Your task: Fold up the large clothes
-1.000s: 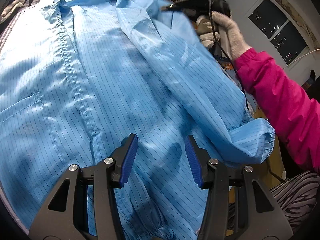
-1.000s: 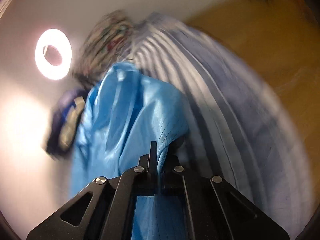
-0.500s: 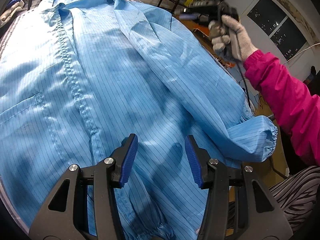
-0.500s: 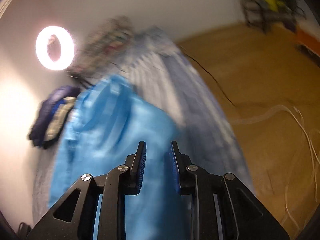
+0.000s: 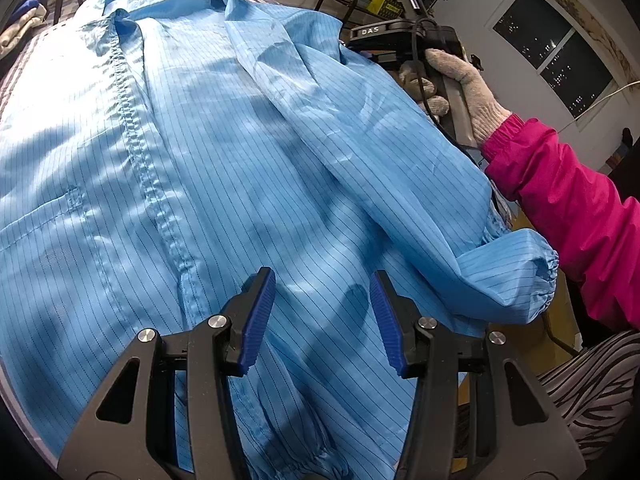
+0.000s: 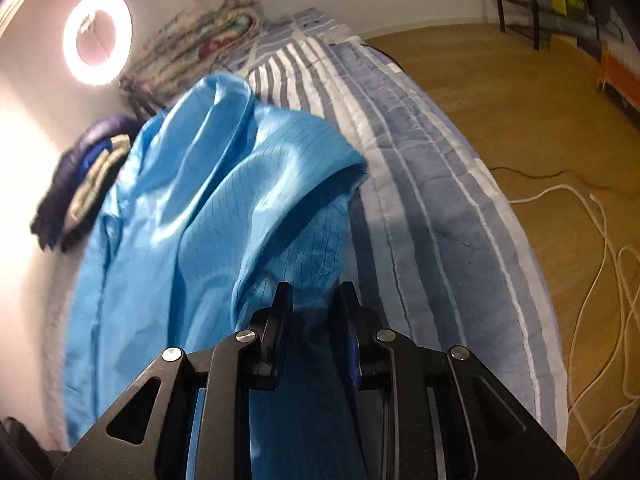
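Observation:
A large light-blue pinstriped coat [image 5: 200, 168] lies front-up on the bed, collar at the far end. Its right sleeve [image 5: 400, 168] is folded across the body, with the elastic cuff [image 5: 536, 276] near the bed's right edge. My left gripper [image 5: 322, 312] is open and empty, just above the coat's lower front. My right gripper [image 6: 314, 312] is open beside the coat's shoulder [image 6: 280, 160], with blue cloth lying loose between its fingers. In the left wrist view it shows by the gloved hand [image 5: 464, 80] at the coat's right shoulder.
The bed has a blue and white striped cover [image 6: 420, 184]. Folded blankets [image 6: 200, 28] and dark clothes [image 6: 80, 176] lie at its head near a ring light [image 6: 97, 33]. Wooden floor with white cables [image 6: 600, 240] lies to the right. A black chair [image 5: 340, 0] stands beyond.
My right gripper was shut on the coat's shoulder a second ago. It has opened, let the cloth drop flat, and moved down beside the shoulder. My left gripper has not moved.

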Demonstrator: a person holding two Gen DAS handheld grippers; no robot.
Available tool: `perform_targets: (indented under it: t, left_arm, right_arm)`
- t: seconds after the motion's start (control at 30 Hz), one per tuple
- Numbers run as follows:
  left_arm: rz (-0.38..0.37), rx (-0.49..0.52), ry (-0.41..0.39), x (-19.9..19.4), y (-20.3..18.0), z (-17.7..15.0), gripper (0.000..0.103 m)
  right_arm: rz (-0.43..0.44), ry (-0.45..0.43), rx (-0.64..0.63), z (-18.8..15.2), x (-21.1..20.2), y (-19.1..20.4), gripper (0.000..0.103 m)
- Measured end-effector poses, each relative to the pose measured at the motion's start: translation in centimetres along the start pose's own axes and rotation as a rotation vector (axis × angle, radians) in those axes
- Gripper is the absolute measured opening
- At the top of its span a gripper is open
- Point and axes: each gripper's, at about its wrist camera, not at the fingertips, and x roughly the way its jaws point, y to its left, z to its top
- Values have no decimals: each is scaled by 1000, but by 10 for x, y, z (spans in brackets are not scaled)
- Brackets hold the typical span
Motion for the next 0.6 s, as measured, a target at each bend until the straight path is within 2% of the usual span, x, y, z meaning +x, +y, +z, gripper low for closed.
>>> perform_targets:
  t: [0.13, 0.17, 0.23, 0.27, 0.37, 0.5, 0.6]
  left_arm:
    - [0, 2, -2, 1, 0, 0, 50]
    - [0, 3, -2, 1, 0, 0, 50]
    - [0, 4, -2, 1, 0, 0, 50]
    - [-1, 3, -2, 1, 0, 0, 50]
    - [-7, -3, -1, 1, 0, 0, 50]
    - [-3, 0, -1, 1, 1, -1, 50]
    - [1, 2, 0, 1, 1, -1, 50]
  right_arm:
    - [-39, 0, -28, -2, 3, 5, 22]
    - [-52, 1, -45, -2, 3, 7, 18]
    - [-74, 7, -79, -3, 4, 13, 3]
    - [-84, 3, -86, -4, 3, 14, 1]
    - [-172, -38, -145, -1, -7, 24, 0]
    - [-360, -134, -205, 11, -35, 19, 0]
    - [-375, -48, -212, 14, -25, 7, 0]
